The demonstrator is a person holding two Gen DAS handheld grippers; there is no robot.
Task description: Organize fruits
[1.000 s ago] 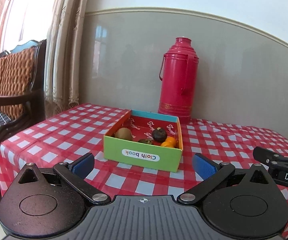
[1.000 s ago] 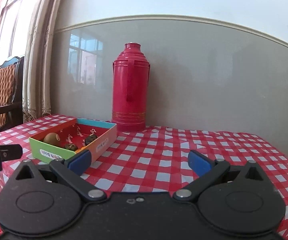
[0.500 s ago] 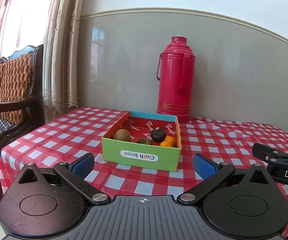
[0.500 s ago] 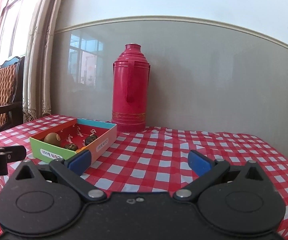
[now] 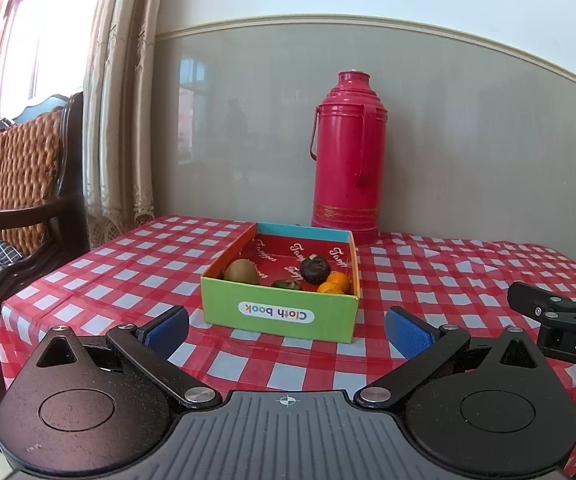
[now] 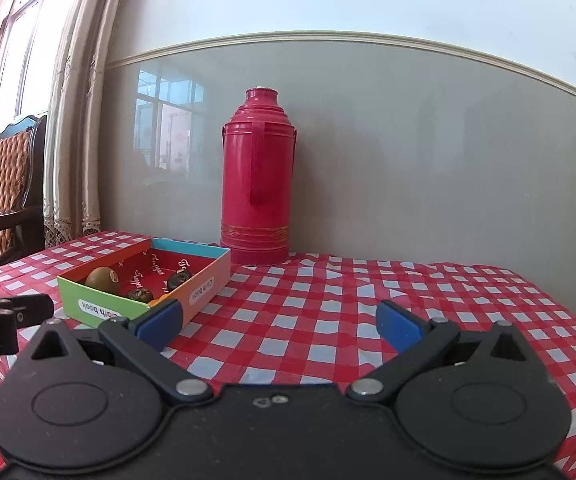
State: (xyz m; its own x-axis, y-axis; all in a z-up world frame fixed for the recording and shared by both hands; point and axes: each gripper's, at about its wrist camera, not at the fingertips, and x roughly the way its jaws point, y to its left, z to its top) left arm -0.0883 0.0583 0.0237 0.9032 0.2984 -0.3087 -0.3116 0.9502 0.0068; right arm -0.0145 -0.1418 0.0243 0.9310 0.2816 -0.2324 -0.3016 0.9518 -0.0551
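Your left gripper (image 5: 286,326) and right gripper (image 6: 278,320) both hang with blue pads spread apart, holding nothing. The green cardboard box (image 5: 280,312) sits just beyond your left gripper on the red-checked tablecloth (image 6: 328,312), containing a brown kiwi (image 5: 241,270), a dark round fruit (image 5: 315,269) and small oranges (image 5: 334,283).

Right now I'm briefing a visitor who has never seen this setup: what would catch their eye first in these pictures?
The tall red thermos stands upright against the grey wall at the back of the red-checked tablecloth. In front of it sits the open green-fronted "Cloth book" box holding a kiwi, a dark round fruit and small oranges. The left gripper and right gripper hover open and empty at the near edge.
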